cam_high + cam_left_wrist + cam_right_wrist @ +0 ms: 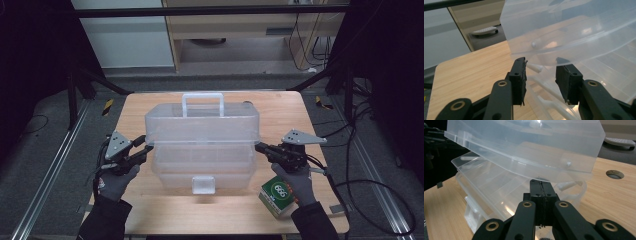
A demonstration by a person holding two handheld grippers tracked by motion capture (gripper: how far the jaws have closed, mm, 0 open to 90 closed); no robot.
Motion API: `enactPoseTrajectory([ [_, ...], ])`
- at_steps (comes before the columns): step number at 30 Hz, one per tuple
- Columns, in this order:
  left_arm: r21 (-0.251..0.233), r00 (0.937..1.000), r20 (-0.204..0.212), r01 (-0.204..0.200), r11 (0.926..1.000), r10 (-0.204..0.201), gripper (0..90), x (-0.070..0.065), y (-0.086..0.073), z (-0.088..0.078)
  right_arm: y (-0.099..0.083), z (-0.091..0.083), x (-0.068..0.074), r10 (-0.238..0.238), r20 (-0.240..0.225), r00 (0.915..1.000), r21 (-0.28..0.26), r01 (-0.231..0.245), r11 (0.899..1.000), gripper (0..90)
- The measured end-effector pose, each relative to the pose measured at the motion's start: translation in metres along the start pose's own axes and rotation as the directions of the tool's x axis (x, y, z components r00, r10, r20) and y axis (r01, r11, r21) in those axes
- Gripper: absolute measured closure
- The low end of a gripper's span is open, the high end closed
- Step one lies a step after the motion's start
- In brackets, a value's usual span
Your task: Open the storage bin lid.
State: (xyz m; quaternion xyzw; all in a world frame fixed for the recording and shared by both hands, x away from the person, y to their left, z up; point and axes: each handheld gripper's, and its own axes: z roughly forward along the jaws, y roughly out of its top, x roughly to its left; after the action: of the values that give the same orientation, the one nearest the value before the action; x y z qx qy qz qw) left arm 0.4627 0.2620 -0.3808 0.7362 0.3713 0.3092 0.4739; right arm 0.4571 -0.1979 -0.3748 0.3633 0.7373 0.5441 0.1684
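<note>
While the left gripper [141, 148] is sitting at the 9 o'clock end of the clear plastic storage box [202, 142], its jaws are standing partly apart, gripping nothing, with the lid's edge just ahead. Mid-bench [150, 205], the box is resting with its lid raised. At 3 o'clock, the right gripper [261, 147] is showing jaws pressed together under the lid rim; whether they are pinching anything cannot be told.

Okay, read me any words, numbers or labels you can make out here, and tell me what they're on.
"666", or perhaps "999": white digits on a green oval on the small box by the right hand; too blurred to be sure.
Other print on that box: too small to read.
Clear plastic toolbox: no readable text.
</note>
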Motion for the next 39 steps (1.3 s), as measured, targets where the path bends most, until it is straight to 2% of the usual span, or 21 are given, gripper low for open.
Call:
enactPoseTrajectory([
  [5,-0.025,0.9999,0.003,-0.017,0.9995,0.017,58.8,-0.001,0.003,0.003,0.000,0.000,0.000,0.002,-0.001,1.0000,0.002,-0.002,1.000,90.0],
  [15,-0.043,0.9992,0.002,-0.041,0.9982,0.041,60.1,-0.002,0.006,0.004,0.000,0.000,0.000,0.000,0.000,1.0000,0.006,0.000,1.000,90.0],
  [24,-0.036,0.9987,-0.011,-0.051,0.9981,0.050,62.0,-0.002,0.007,0.003,-0.001,0.001,0.001,-0.008,0.010,0.9999,0.020,0.008,1.000,88.6],
  [30,-0.033,0.9990,-0.007,-0.044,0.9985,0.044,62.1,-0.002,0.007,0.002,-0.003,0.000,0.000,-0.047,0.085,0.9953,0.066,0.041,0.997,83.2],
  [33,-0.032,0.9992,-0.005,-0.039,0.9987,0.039,61.9,-0.001,0.007,0.002,-0.003,0.001,0.000,-0.052,0.102,0.9935,0.091,0.042,0.995,80.2],
  [34,-0.033,0.9994,-0.004,-0.034,0.9989,0.034,61.9,-0.001,0.007,0.002,-0.005,0.004,0.000,-0.063,0.120,0.9907,0.125,0.048,0.991,77.9],
  [35,-0.033,0.9994,-0.004,-0.034,0.9989,0.034,61.9,-0.001,0.007,0.002,-0.005,0.004,0.000,-0.063,0.120,0.9907,0.125,0.048,0.991,77.9],
  [37,-0.031,0.9995,-0.003,-0.031,0.9991,0.031,61.8,-0.001,0.007,0.002,-0.009,0.011,0.000,-0.076,0.134,0.9880,0.176,0.052,0.983,75.0],
  [39,-0.031,0.9996,-0.002,-0.029,0.9991,0.029,61.8,-0.001,0.007,0.002,-0.011,0.013,0.001,-0.075,0.140,0.9873,0.191,0.047,0.981,74.5],
])
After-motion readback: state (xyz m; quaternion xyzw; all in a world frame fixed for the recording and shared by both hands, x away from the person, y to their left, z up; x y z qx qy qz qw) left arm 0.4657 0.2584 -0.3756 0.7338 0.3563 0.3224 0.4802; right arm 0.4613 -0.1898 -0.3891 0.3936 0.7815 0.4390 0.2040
